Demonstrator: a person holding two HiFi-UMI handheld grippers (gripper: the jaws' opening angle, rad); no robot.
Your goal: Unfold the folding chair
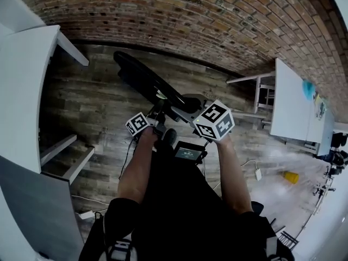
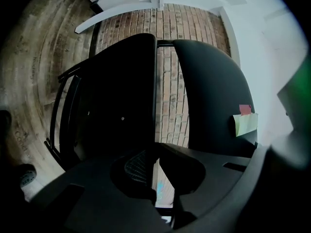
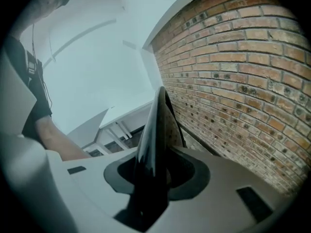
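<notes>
The left gripper point(image 2: 155, 171) is shut tight on a thin edge of the folding chair point(image 1: 145, 79), which tilts over the floor point(image 1: 92, 110) by the brick wall point(image 1: 190, 15). The right gripper point(image 3: 151, 174) squeezes its other black panel, probably to pull both sides apart.

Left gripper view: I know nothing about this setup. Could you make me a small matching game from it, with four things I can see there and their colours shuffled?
Things:
1. folding chair
2. wall
3. sticky note
4. floor

Colours:
a. yellow-green
b. grey-brown wood
c. black
d. red-brown brick

Pairs: 1-c; 2-d; 3-a; 4-b
</notes>
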